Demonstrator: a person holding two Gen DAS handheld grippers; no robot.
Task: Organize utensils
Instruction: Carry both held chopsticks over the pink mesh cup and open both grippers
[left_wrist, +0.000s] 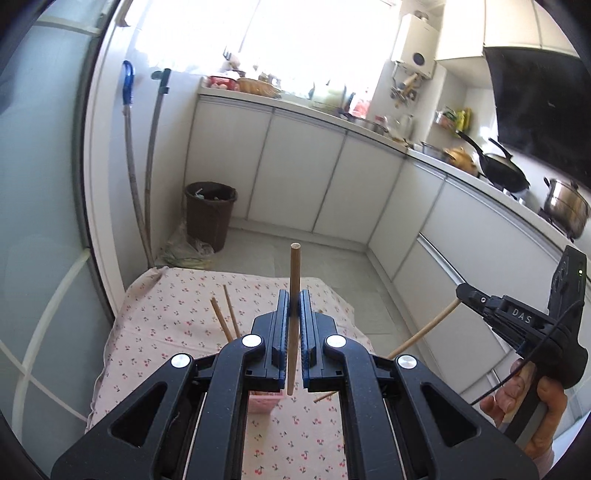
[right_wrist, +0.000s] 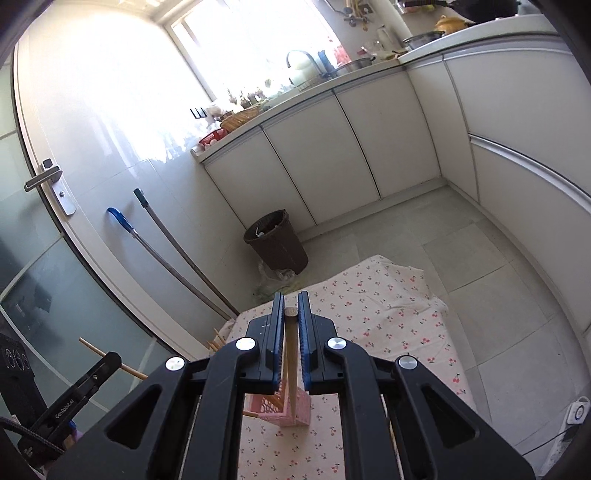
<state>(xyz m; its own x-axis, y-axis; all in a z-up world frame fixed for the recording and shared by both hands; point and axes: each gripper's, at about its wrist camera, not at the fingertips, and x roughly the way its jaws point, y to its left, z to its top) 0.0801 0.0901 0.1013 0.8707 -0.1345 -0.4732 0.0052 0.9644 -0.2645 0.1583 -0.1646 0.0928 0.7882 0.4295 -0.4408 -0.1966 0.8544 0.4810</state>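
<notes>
Below, cherry-print cloth (right_wrist: 388, 325) covers table; kitchen cabinets (left_wrist: 303, 173) behind.

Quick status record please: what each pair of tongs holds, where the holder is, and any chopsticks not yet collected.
left tongs: shut on a chopstick, upright between the pads
right tongs: shut on a second chopstick
pink holder: on the cherry-print cloth, below both tongs, chopsticks already in it
chopsticks in holder: two tips stick up left of the left tongs
loose chopstick: one end shows on the cloth by the holder; rest hidden
</notes>
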